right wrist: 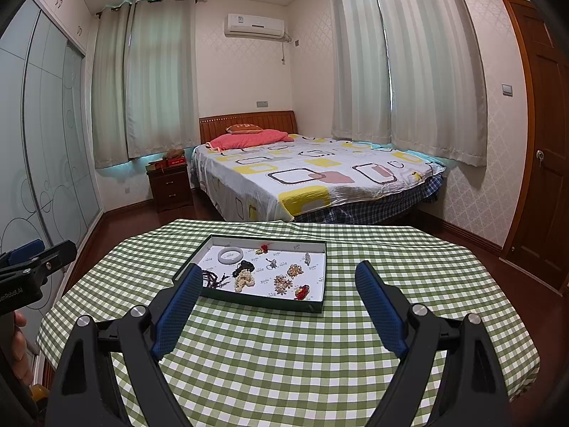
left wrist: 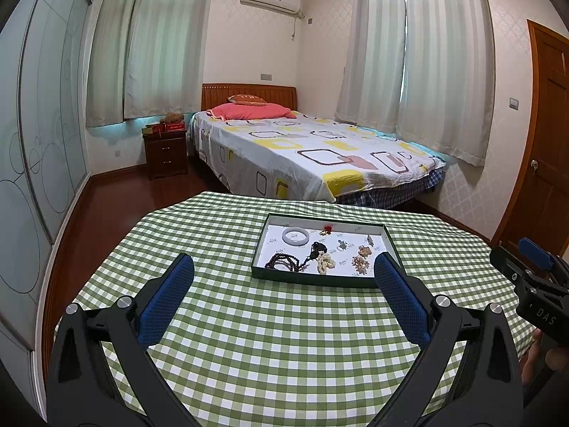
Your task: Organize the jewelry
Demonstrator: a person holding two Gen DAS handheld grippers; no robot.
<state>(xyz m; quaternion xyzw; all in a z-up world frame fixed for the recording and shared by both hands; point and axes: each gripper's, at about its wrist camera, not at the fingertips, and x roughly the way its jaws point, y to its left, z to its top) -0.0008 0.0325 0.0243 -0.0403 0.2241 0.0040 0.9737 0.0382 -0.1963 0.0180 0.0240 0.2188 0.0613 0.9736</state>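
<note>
A shallow dark green tray (left wrist: 322,281) with a white floor sits on the checked table; it also shows in the right wrist view (right wrist: 259,302). In it lie a white bangle (left wrist: 296,236) (right wrist: 231,255), dark bead strings (left wrist: 284,262) (right wrist: 213,280), a cream bead piece (left wrist: 325,262) (right wrist: 243,280), flower brooches (left wrist: 361,261) (right wrist: 284,283), a small silver piece (left wrist: 342,245) (right wrist: 272,263) and red ornaments (left wrist: 327,228) (right wrist: 301,291). My left gripper (left wrist: 282,270) is open and empty, short of the tray. My right gripper (right wrist: 279,279) is open and empty, its left finger over the tray's near left corner.
The table wears a green-and-white checked cloth (left wrist: 266,338) (right wrist: 284,356). Behind it stand a bed (left wrist: 313,156), a dark nightstand (left wrist: 166,153), a sliding wardrobe (left wrist: 39,142) on the left and a wooden door (left wrist: 547,135) on the right.
</note>
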